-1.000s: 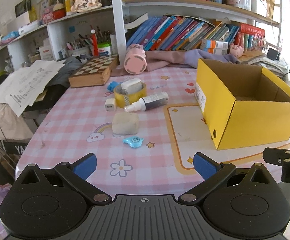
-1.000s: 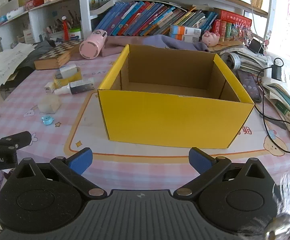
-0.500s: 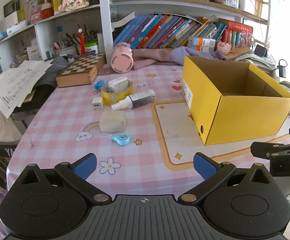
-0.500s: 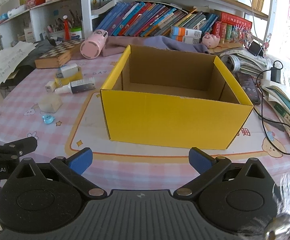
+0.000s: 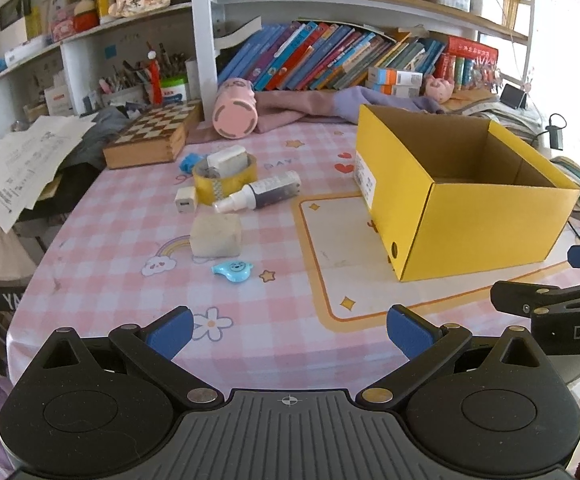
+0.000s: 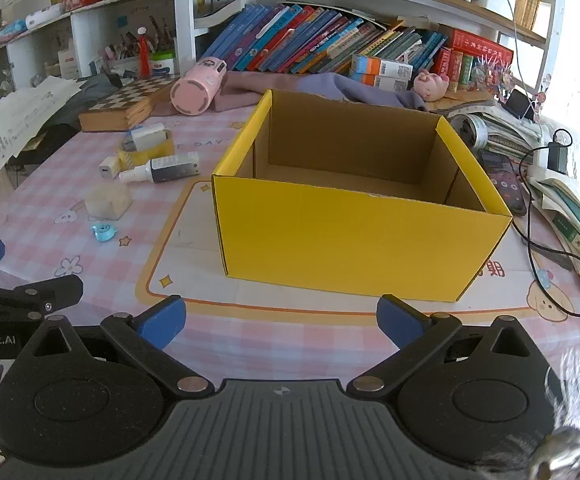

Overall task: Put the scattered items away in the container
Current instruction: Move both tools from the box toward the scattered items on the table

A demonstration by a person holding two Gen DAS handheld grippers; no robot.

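- The left gripper [image 5: 287, 332] is held wide open above the near edge of the table [image 5: 101, 272]; nothing is gripped between its blue-padded fingers [image 5: 169, 330].
- The right gripper [image 6: 281, 322] is likewise spread wide and empty, and the yellow box [image 6: 354, 240] is seen straight ahead of it, close by.
- The box is open at the top and is set on a cream mat with an orange border [image 6: 193, 240]; no item is seen inside it.
- The scattered items are gathered ahead of the left gripper and well to the left of the right one — all on the pink checked cloth, apart from the box.
- Nearest the left gripper, a small blue trinket [image 5: 231, 270] is found, and just beyond it a pale beige block [image 5: 215, 236].
- Farther on, a spray bottle [image 5: 263, 196] is laid on its side, with its white nozzle pointing left, just beside a roll of yellow tape [image 5: 219, 184].
- A white object [image 5: 227, 158] is seated in the tape roll, and a small white charger cube [image 5: 185, 200] is placed just left of it.
- Behind the group, a chessboard case [image 5: 153, 134] and a pink tumbler on its side [image 5: 233, 110] are seen — both near the bookshelf.
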